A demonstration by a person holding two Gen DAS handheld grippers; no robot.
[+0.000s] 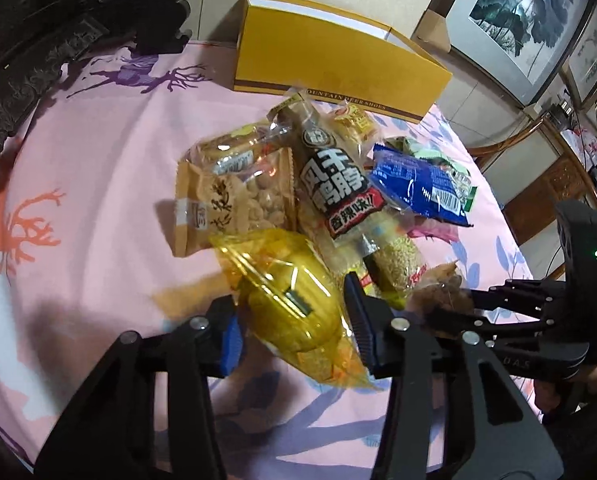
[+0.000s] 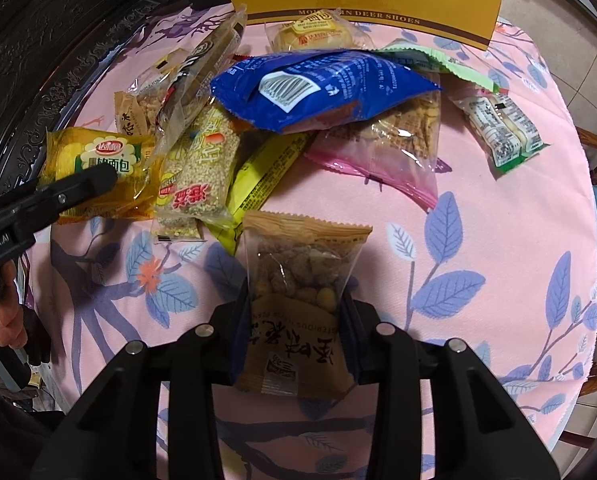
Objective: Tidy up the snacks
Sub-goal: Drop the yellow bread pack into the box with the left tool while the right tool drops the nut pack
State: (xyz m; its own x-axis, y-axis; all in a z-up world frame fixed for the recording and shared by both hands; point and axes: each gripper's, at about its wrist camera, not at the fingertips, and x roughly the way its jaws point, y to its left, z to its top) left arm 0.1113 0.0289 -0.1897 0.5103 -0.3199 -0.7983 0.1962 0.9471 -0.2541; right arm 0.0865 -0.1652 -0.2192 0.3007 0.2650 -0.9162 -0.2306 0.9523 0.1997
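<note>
My left gripper (image 1: pixel 294 320) is shut on a yellow bread packet (image 1: pixel 282 280) at the near edge of a snack pile; its blue pads press the packet's two sides. From the right wrist view, one of its fingers (image 2: pixel 86 182) lies across that packet (image 2: pixel 98 160). My right gripper (image 2: pixel 296 304) is shut on a tan peanut packet (image 2: pixel 302 256), held apart from the pile over the pink cloth. An open yellow shoe box (image 1: pixel 338 60) stands behind the pile.
The pile holds a blue packet (image 2: pixel 318 88), a black duck-neck packet (image 1: pixel 334 184), a sesame bar (image 2: pixel 202 168), a pink packet (image 2: pixel 386 152) and a second tan peanut packet (image 1: pixel 226 204). A green-and-white packet (image 2: pixel 502 128) lies alone at the right. Dark carved furniture (image 1: pixel 38 40) borders the left.
</note>
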